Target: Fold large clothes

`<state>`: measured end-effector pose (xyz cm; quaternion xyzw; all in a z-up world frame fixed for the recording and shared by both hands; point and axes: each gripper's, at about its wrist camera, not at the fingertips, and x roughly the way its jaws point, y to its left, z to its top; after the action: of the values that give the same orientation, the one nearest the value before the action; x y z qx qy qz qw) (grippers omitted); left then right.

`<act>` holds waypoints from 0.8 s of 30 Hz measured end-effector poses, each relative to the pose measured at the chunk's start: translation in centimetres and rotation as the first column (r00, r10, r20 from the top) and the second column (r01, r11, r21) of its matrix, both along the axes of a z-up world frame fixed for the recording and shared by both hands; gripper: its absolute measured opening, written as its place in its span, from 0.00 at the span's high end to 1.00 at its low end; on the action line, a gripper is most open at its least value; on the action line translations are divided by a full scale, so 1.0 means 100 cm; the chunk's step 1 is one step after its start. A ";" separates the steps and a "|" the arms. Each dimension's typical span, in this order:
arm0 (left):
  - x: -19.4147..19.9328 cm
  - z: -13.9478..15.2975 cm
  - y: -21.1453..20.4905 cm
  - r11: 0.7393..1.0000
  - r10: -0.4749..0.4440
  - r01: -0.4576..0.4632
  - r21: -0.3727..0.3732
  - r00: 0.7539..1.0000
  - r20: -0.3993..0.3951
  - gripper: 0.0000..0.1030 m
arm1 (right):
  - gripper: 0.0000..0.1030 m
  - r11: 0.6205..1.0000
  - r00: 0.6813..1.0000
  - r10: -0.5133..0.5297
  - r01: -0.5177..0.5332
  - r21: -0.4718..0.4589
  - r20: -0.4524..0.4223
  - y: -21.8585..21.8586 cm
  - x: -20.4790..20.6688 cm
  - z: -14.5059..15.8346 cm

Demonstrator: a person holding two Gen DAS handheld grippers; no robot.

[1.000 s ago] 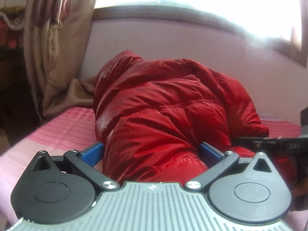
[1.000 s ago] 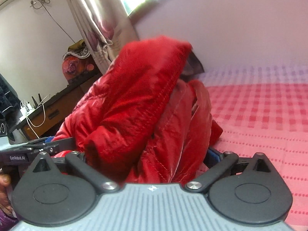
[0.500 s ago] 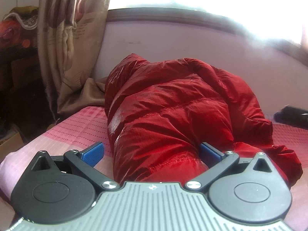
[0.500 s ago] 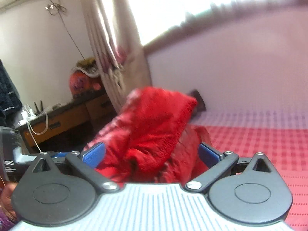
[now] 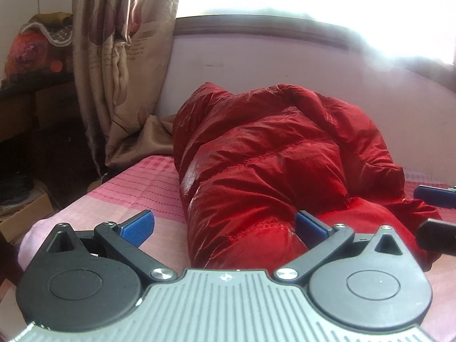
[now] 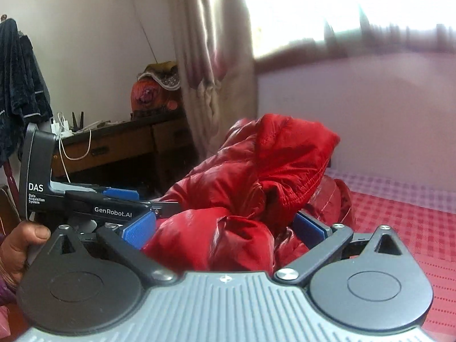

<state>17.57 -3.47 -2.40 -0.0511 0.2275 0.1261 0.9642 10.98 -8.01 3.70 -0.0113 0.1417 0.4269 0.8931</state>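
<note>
My left tool point(image 5: 223, 226) wide open around the red down jacket point(image 5: 273, 159), its length running away toward the window wall, my right tool point(image 6: 223, 229) open too, on the pink bed point(image 5: 136, 193)

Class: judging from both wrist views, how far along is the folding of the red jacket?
Done: the jacket lies bunched on the bed, no neat fold visible. In hand: both hand-held grippers, left and right, are open around it. Left: flattening and folding.
</note>
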 end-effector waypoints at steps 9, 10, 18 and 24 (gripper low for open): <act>-0.014 0.003 -0.010 0.997 0.054 -0.053 0.049 0.999 -0.009 0.00 | 0.00 0.998 1.000 -0.024 0.022 -0.066 -0.019 -0.004 0.006 -0.012; -0.016 0.003 -0.011 0.996 0.060 -0.060 0.060 0.998 -0.008 0.00 | 0.00 0.997 0.999 -0.031 0.030 -0.078 -0.020 -0.004 0.007 -0.013; -0.022 0.002 -0.013 0.997 0.020 -0.021 0.075 1.000 0.021 0.00 | 0.00 0.996 0.997 -0.056 0.052 -0.067 -0.055 -0.020 0.012 -0.023; -0.017 -0.005 -0.014 0.999 -0.039 0.038 0.030 0.999 0.035 0.00 | 0.00 0.998 1.000 -0.030 0.030 0.053 0.003 -0.029 0.010 0.021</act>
<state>15.92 -4.84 -2.87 -0.0348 0.2095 0.1099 0.9710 11.98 -10.90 5.78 0.0138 0.1289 0.4168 0.8997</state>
